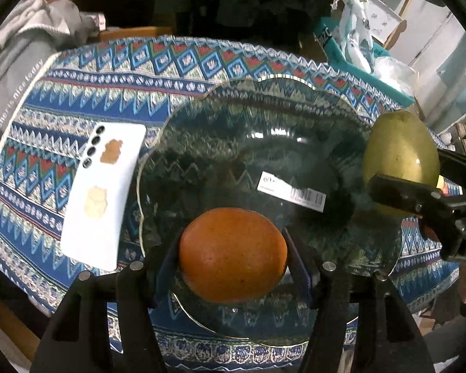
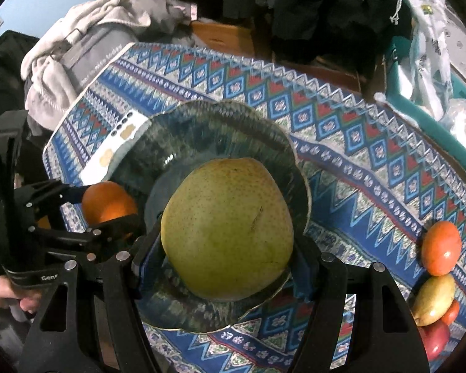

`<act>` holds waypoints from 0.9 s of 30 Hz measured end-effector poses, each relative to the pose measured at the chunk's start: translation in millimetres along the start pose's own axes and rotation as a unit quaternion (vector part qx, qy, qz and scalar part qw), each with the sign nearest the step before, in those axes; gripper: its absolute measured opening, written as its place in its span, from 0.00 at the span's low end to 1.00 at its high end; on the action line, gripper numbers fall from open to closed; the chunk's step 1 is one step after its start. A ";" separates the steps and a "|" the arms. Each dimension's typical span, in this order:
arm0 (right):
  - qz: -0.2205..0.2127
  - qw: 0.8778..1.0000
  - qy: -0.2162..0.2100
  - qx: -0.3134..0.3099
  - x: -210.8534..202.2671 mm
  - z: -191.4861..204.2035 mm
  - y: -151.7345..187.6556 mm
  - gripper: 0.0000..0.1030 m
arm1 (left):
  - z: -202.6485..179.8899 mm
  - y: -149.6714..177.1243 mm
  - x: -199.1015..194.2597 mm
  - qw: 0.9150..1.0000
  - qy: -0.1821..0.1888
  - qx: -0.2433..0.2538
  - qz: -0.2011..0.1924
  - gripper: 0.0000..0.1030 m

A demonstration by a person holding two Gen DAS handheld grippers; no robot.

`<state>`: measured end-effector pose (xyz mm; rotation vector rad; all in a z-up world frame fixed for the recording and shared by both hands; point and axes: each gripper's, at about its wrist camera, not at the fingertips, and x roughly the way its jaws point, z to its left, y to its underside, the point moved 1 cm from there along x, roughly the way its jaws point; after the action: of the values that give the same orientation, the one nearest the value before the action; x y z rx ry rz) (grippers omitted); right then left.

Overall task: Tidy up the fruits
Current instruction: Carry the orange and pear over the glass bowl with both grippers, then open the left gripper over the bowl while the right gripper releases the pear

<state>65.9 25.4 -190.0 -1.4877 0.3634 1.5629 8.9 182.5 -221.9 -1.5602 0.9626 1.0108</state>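
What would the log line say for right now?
left gripper: holding orange | right gripper: holding pear | both above glass plate | plate empty

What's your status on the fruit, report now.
Left gripper shut on orange, right gripper shut on pear. Both over glass plate. Phone beside plate, clear.

Orange (image 1: 233, 253) and green pear (image 2: 228, 230) held over glass bowl (image 1: 295, 99).

Left wrist view looking steeply down along its fingers, close above glass plate (image 1: 264, 130), right wrist view likewise, close above the same plate (image 2: 202, 124), both sharing plate, white phone (image 1: 104, 192), patterned worktop cloth (image 1: 202, 62), each showing the other's fruit.
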 end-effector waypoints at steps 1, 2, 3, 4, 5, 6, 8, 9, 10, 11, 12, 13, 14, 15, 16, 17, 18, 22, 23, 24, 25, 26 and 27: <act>0.004 1.000 -0.002 -0.001 2.7 0.7 2.2 0.68 | 0.0 1.2 2.3 1.000 0.000 0.000 0.004 0.64; 0.009 1.000 -0.004 -0.001 6.0 0.6 4.3 0.68 | -0.3 3.0 4.1 1.000 0.000 0.000 0.008 0.64; 0.015 1.000 -0.006 -0.003 9.7 1.2 7.1 0.68 | -1.0 4.5 6.3 1.000 0.000 0.002 0.011 0.64; 0.019 1.000 -0.005 -0.004 12.2 1.7 9.0 0.68 | -1.8 6.7 9.0 1.000 -0.002 0.004 0.014 0.64; 0.024 1.000 -0.004 -0.006 15.2 2.4 11.3 0.68 | -2.7 8.9 12.2 1.000 -0.004 0.005 0.019 0.64; 0.028 1.000 -0.004 -0.009 17.6 2.8 13.1 0.68 | -3.3 10.3 14.2 1.000 -0.005 0.005 0.023 0.64; 0.032 0.999 -0.007 -0.014 20.3 4.9 15.5 0.68 | -3.9 14.4 20.5 0.999 -0.002 0.005 0.034 0.64; 0.032 0.999 -0.008 -0.014 20.7 5.2 16.3 0.68 | -3.8 14.9 22.5 0.999 -0.001 0.006 0.038 0.64; 0.033 0.999 -0.009 -0.012 21.2 5.4 16.2 0.68 | -3.7 15.1 24.3 0.999 0.002 0.007 0.039 0.64; 0.034 0.999 -0.011 -0.010 22.1 4.4 16.7 0.68 | -4.0 15.1 24.9 0.999 0.002 0.009 0.038 0.64; 0.033 0.999 -0.014 -0.009 22.0 4.2 16.8 0.68 | -4.6 15.4 25.1 0.999 0.002 0.011 0.037 0.64; 0.034 0.999 -0.015 -0.010 22.0 4.5 17.1 0.68 | -5.1 15.3 25.6 0.999 0.001 0.012 0.038 0.64; 0.034 0.999 -0.014 -0.011 22.3 5.3 17.1 0.68 | -5.5 15.3 25.7 0.999 0.001 0.013 0.039 0.64; 0.035 0.999 -0.013 -0.011 22.7 5.8 17.3 0.68 | -6.0 15.6 25.1 0.999 0.001 0.014 0.039 0.64; 0.036 0.999 -0.015 -0.010 23.1 6.0 17.6 0.68 | -7.2 15.7 23.3 0.999 0.002 0.017 0.038 0.65; 0.037 0.999 -0.017 -0.009 23.7 6.3 17.6 0.68 | -8.7 15.9 21.1 0.999 0.005 0.020 0.037 0.65; 0.038 0.999 -0.019 -0.007 24.9 6.4 17.3 0.68 | -9.9 15.5 19.0 0.999 0.004 0.022 0.035 0.65; 0.034 0.999 -0.027 0.001 24.2 7.0 18.4 0.67 | -12.1 18.1 12.7 0.999 -0.005 0.035 0.031 0.68; 0.031 0.999 -0.028 0.006 22.9 5.3 18.0 0.66 | -12.7 18.2 12.7 0.999 -0.005 0.035 0.031 0.68; 0.028 0.999 -0.038 0.009 21.3 4.5 17.4 0.67 | -12.9 18.5 12.8 0.999 -0.005 0.035 0.033 0.68; 0.027 0.999 -0.033 0.011 19.6 3.6 17.0 0.66 | -13.0 18.7 12.6 0.999 -0.005 0.035 0.033 0.68; 0.024 0.999 -0.032 0.010 16.8 3.4 15.9 0.66 | -12.6 19.0 11.9 0.999 -0.005 0.035 0.034 0.68; 0.022 0.999 -0.032 0.010 15.2 2.8 15.3 0.66 | -13.0 18.6 11.5 0.999 -0.006 0.036 0.033 0.68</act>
<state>54.7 25.4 -208.7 -1.4190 0.3762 1.6324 -2.8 165.3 -236.6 -1.4698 1.0376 1.0183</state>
